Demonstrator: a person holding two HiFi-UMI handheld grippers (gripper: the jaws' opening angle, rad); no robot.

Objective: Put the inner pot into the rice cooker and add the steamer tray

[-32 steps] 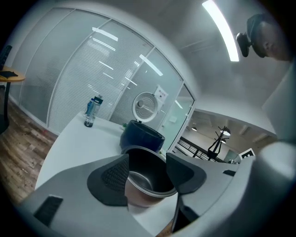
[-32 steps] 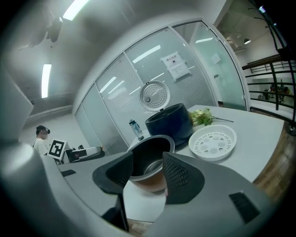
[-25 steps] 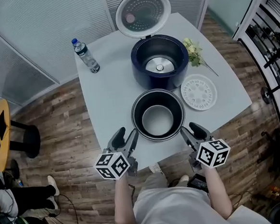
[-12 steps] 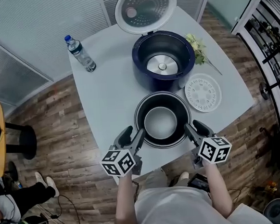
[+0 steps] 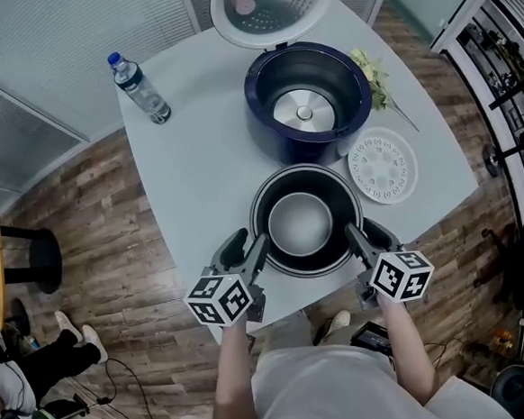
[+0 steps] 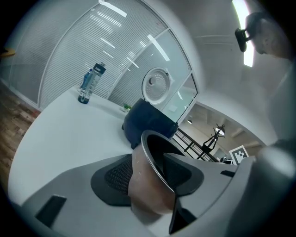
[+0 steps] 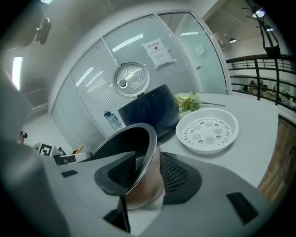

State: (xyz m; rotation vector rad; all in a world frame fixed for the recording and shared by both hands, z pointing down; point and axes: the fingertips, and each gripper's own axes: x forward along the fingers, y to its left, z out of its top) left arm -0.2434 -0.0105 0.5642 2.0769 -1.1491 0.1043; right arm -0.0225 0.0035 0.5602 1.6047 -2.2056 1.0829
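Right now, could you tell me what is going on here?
A person holds a gripper in each hand. The left gripper and right gripper each straddle the rim of the inner pot, jaws just closing, not yet clamped. The pot sits on the table before the open rice cooker; the steamer tray lies beside it.

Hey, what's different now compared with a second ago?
Both came down and forward onto the inner pot: the left tool now straddles its left rim, the right tool its right rim. Their jaws have just been closing with the pot wall between them, but they are not visibly clamped yet. The pot still sits on the table; the rice cooker, steamer tray and bottle are unmoved.
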